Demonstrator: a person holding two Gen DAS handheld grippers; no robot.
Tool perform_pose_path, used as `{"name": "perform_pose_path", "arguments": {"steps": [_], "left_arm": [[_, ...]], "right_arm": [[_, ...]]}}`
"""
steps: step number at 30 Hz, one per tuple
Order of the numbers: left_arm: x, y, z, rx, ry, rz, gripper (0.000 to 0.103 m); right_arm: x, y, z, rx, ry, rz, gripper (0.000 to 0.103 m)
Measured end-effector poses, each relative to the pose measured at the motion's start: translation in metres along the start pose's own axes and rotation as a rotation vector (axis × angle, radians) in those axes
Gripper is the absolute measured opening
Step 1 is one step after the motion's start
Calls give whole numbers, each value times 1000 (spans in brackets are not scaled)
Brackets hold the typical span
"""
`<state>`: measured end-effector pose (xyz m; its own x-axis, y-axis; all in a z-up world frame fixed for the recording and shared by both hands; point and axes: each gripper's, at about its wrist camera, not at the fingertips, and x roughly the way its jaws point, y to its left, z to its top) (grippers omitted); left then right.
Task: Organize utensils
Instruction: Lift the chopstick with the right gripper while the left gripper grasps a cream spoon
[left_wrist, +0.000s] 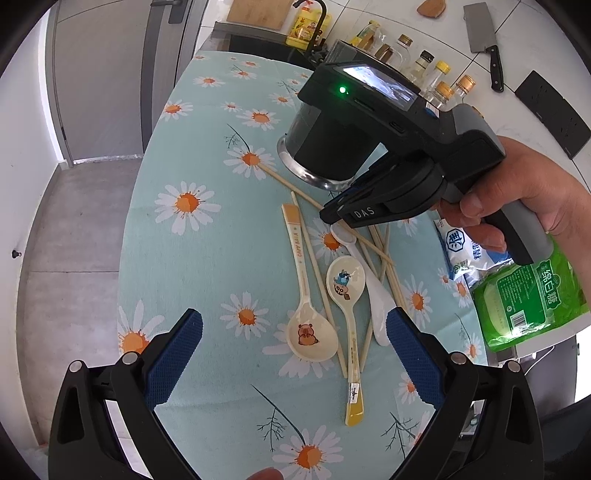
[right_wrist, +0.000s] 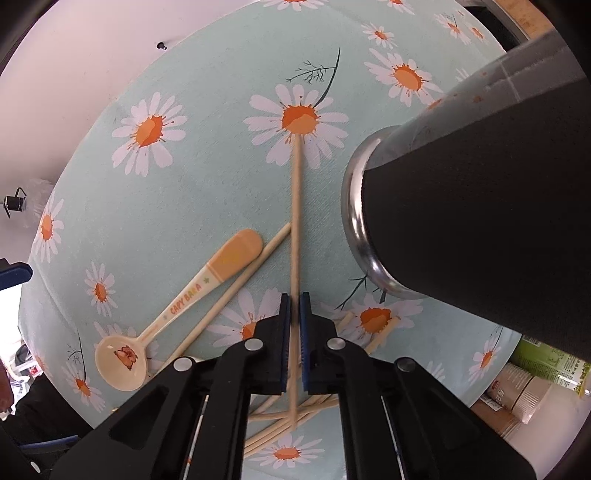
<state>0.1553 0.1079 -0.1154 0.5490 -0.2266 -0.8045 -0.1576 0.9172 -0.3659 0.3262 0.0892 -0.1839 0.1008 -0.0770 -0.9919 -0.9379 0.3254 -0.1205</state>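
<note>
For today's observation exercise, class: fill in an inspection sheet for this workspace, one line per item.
Surface: daisy-print tablecloth.
Job's things: capybara spoon, cartoon spoon, white spoon, scattered chopsticks, dark utensil holder.
Clutter: green sugar bag, blue-white packet.
Grippers: left tongs open, empty; right tongs shut on one chopstick.
Cables: nothing seen.
Surroundings: cleaver, glass bottles, yellow oil bottle.

A pale blue tablecloth (left_wrist: 207, 258) printed with white, orange-centred daisies is seen, cream spoons (left_wrist: 308, 328) are marked with cartoon animals, and a green packet (left_wrist: 532, 295) is spotted right.
</note>
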Motion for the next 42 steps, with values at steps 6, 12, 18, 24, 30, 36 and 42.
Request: {"name": "perform_pose_path", "arguments": {"steps": [6, 12, 18, 24, 30, 36, 42], "left_arm": [[4, -5, 2, 25, 19, 8, 96], [8, -9, 10, 51, 31, -12, 89], [22, -6, 24, 46, 85, -55, 74], [43, -1, 43, 47, 177, -140, 57], [72, 9, 55, -4, 295, -239, 46], [91, 14, 55, -29, 344, -259, 38], [98, 24, 56, -78, 360, -325, 24]], "right_arm": [[-15, -4, -6, 34, -21, 18, 6], [-43, -7, -26, 74, -87, 55, 6], [-80, -12, -65, 135, -210, 127, 6], [-96, -15, -118, 213, -275, 191, 6], [-106, -16, -163, 299, -304, 227, 6], [-108, -25, -190, 366, -315, 248, 6], [-102, -32, -200, 398, -307, 254, 6]]}}
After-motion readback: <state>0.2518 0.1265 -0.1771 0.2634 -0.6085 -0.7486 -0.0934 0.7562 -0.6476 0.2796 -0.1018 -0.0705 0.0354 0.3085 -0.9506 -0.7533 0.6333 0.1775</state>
